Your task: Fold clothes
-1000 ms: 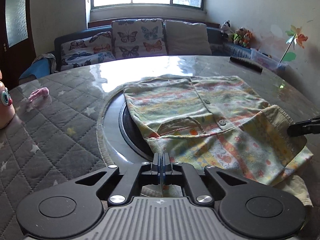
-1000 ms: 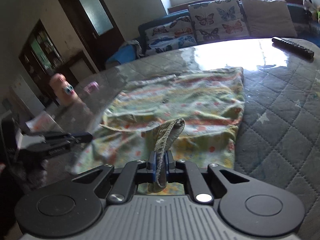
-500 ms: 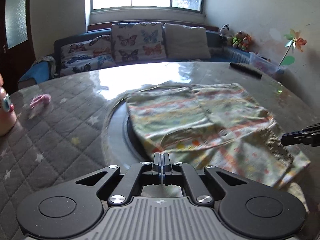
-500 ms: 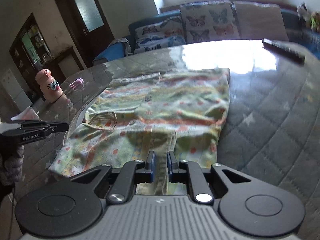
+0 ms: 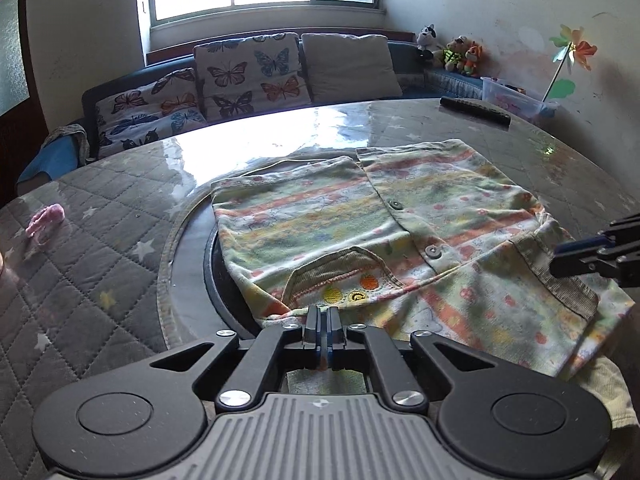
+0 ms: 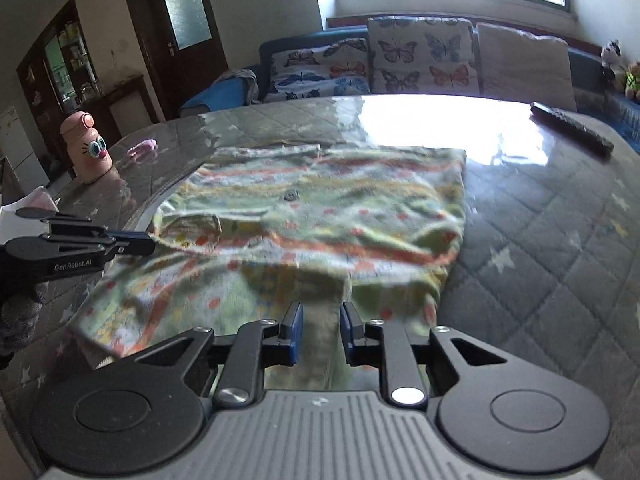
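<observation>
A child's striped, patterned shirt (image 5: 384, 236) with buttons and ribbed cuffs lies on the round table, its near part folded over; it also shows in the right wrist view (image 6: 320, 216). My left gripper (image 5: 322, 316) is shut at the shirt's near edge; whether cloth is pinched between the pads is hidden. It shows from the side in the right wrist view (image 6: 136, 246). My right gripper (image 6: 320, 330) is open and empty just above the shirt's near fold. It appears at the right edge of the left wrist view (image 5: 588, 256), beside a ribbed cuff (image 5: 560, 276).
The table has a quilted grey cover (image 5: 80, 280) under glass and a dark round centre plate (image 5: 216, 272). A black remote (image 6: 572, 130), a pink bottle with eyes (image 6: 86, 146) and a small pink item (image 5: 44, 218) lie on it. A sofa with butterfly cushions (image 5: 248, 76) stands behind.
My right gripper has let go of the ribbed cuff, opened and pulled back; the sleeve now lies flat on the shirt. My left gripper has stayed shut and drawn back to the near edge.
</observation>
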